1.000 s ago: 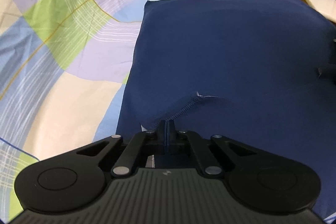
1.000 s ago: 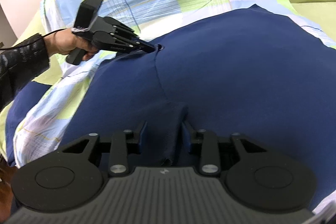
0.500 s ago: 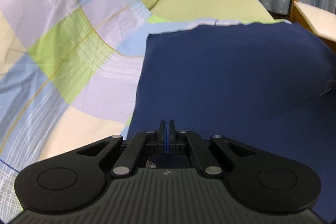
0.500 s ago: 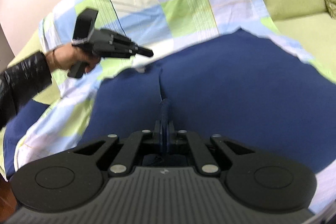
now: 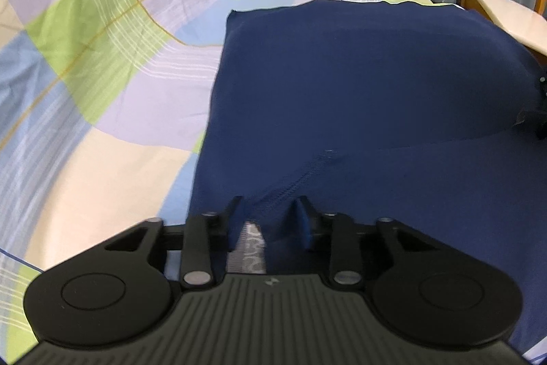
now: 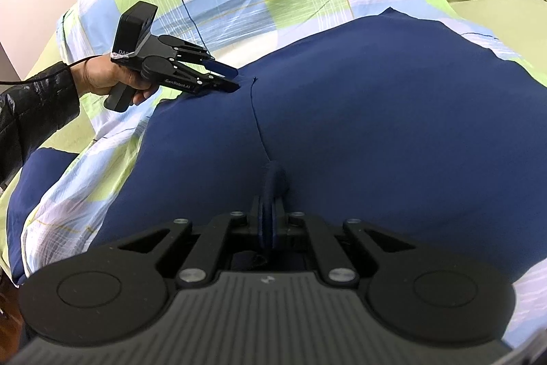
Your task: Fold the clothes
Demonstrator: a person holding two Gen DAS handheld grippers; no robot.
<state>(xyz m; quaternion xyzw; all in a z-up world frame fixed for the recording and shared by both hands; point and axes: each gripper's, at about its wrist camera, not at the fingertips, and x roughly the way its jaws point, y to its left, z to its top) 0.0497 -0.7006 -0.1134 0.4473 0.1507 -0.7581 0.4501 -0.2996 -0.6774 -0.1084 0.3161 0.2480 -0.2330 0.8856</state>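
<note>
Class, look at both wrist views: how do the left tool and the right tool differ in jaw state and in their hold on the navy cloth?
1. The left tool has just been opening and its jaws stand apart; the right tool has its jaws shut.
2. The navy garment lies loose between the left tool's fingers, whereas the right tool pinches a raised fold of it.

Shared: both are black two-finger tools at the same garment on the checked sheet.

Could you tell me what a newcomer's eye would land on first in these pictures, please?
First, the big navy garment spread over a bright checked sheet of green, blue and lilac. Next, the right gripper pinching a bunched fold at the garment's near edge, and the left gripper, held in a hand, at the far edge, its jaws just opened with cloth still between them.
</note>
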